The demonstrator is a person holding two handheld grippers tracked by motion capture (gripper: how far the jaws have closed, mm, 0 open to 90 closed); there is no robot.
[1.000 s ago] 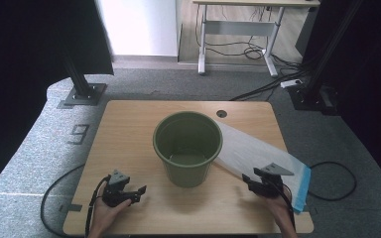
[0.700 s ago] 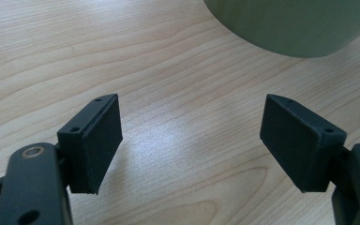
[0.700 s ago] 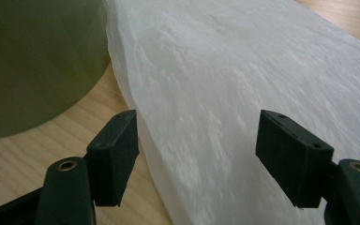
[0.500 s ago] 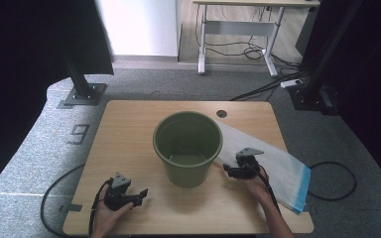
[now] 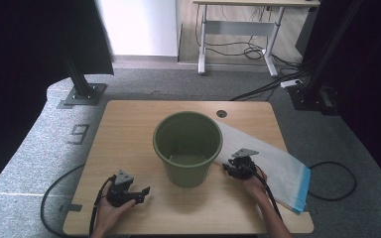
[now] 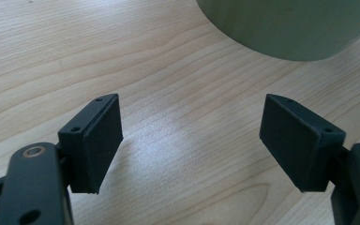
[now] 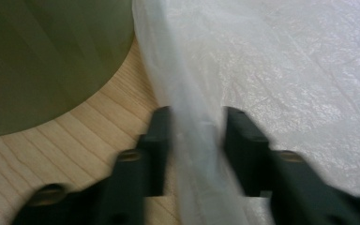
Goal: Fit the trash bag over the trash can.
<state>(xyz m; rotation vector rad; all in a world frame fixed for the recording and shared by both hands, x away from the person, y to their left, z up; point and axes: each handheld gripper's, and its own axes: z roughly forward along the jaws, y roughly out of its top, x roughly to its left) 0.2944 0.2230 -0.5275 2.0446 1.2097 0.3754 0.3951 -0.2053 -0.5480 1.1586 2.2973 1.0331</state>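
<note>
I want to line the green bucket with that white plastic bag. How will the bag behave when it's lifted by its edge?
Probably floppy: the plastic bag is thin, translucent and wrinkled, and its edge bunches between the jaws of the right hand-held gripper. It lies flat on the table, so it is likely very light and would drape and trail. Its glossy film may slip from a loose pinch.

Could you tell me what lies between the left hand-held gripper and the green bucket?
Bare wooden tabletop: in the left gripper view, nothing sits between the left hand-held gripper, jaws open, and the green bucket.
</note>
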